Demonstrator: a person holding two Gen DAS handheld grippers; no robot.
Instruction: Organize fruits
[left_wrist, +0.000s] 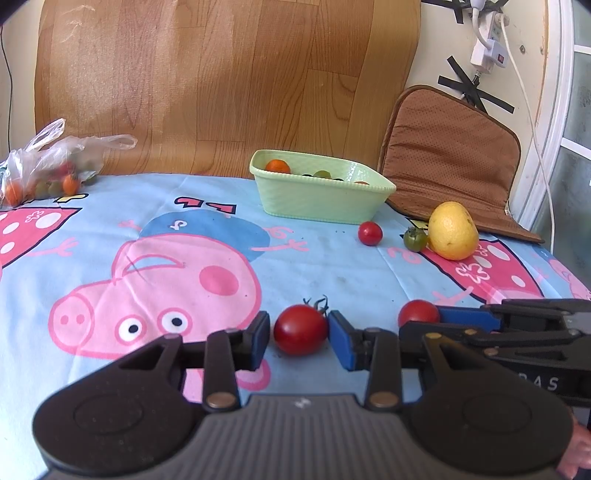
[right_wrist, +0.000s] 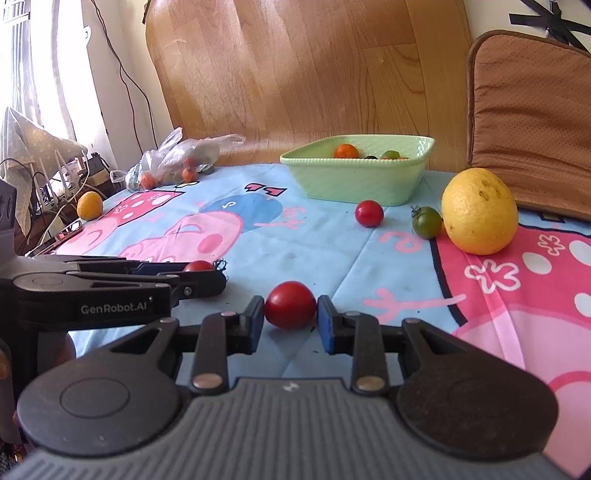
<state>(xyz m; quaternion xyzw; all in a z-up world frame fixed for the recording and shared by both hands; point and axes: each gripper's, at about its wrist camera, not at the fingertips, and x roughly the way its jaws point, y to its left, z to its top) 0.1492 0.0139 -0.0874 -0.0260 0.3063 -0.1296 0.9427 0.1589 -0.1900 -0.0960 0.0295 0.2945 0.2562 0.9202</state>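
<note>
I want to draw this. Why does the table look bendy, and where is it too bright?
Left wrist view: the fisheye lens curves the cartoon cloth and the window frame. Right wrist view: the window at left glares white, washing out detail there.

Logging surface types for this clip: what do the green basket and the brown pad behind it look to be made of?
Green basket: likely moulded plastic, pale matt green; its walls carry a fine woven-looking texture and a beaded rim. Brown pad: looks like perforated faux leather or fabric, with rows of tiny holes and a stitched, piped edge; the exact material is unclear.
</note>
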